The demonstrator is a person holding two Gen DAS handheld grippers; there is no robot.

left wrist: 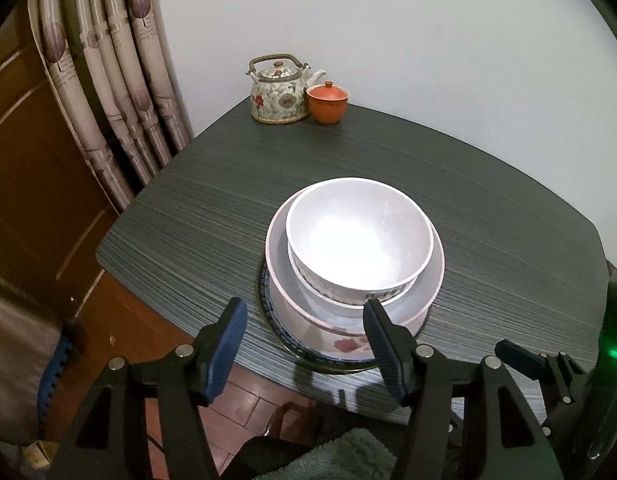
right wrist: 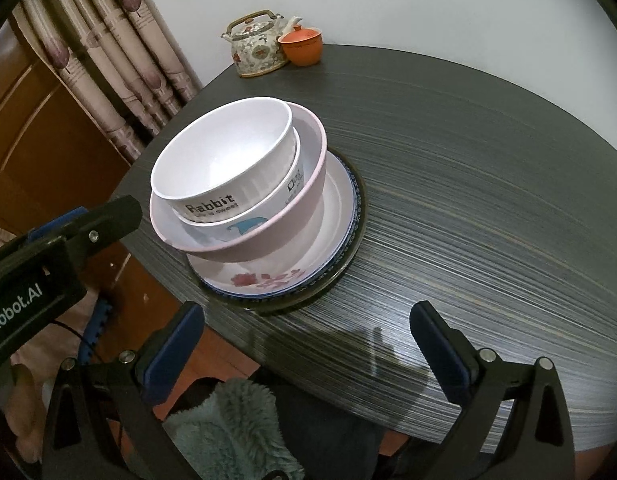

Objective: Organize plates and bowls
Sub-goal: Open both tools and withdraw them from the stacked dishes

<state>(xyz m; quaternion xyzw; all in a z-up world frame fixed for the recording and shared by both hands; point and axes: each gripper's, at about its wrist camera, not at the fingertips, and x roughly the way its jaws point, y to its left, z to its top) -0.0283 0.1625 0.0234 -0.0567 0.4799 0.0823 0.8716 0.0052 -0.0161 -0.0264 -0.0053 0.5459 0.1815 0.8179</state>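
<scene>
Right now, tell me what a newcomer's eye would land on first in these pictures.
The stack of dishes near the table's front edge stands out: a white "Rabbit" bowl nested in another bowl, inside a pink bowl, on a flowered plate. At the far edge, by the wall, a floral teapot stands beside an orange lidded cup. Both grippers hover open before the stack.

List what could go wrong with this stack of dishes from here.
1. The top white bowl sits off-centre in the bowl below and leans toward the pink bowl's rim; a nudge may tip it.
2. The flowered plate lies near the table edge, so a push could slide the stack off.
3. The left gripper, jaws open, is close to the stack and might clip the pink rim.
</scene>
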